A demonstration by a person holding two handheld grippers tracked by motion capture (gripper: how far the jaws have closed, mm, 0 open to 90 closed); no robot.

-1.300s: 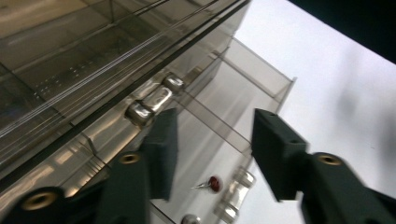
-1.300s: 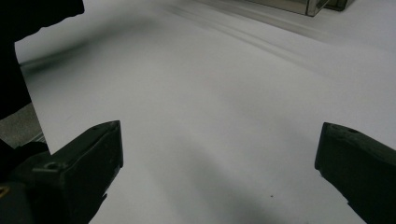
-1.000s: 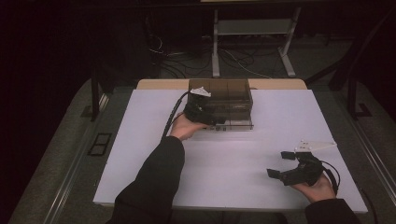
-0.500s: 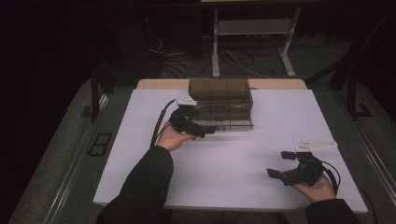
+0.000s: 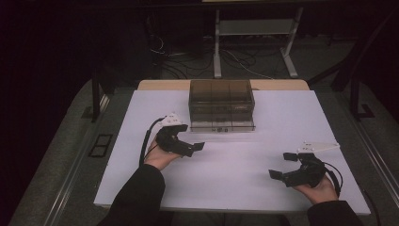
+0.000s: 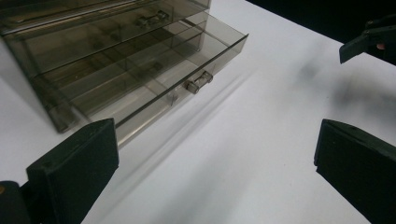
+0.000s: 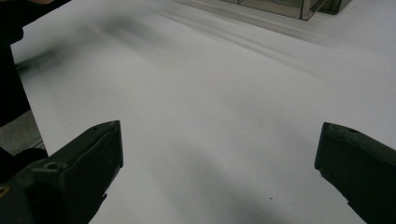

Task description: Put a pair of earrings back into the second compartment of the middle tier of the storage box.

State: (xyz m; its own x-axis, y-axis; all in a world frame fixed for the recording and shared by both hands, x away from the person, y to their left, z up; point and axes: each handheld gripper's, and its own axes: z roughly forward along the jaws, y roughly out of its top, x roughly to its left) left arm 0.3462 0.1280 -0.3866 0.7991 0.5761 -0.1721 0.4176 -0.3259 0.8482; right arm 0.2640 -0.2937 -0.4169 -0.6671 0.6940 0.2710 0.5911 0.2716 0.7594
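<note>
A smoky clear drawer box [image 5: 221, 101] stands at the back middle of the white table [image 5: 235, 193]. Its lowest drawer [image 6: 154, 93] sticks out a little, with a small handle [image 6: 198, 83] on its front. My left gripper [image 5: 190, 139] hovers in front of and to the left of the box, apart from it. Its jaws have just been opening and now stand wide open [image 6: 215, 154] with nothing between them. My right gripper [image 5: 281, 165] rests near the front right of the table, open [image 7: 217, 158] and empty over bare white surface.
A metal stand [image 5: 256, 33] and cables lie on the dark floor behind the table. The other hand's jaw tip [image 6: 369, 39] shows at the upper right of the left gripper view. A dark sleeve [image 7: 11, 70] is at the left of the right gripper view.
My left gripper has drawn back from the front of the box, toward the near left of the table, and its jaws stand wider. The right gripper has kept still.
</note>
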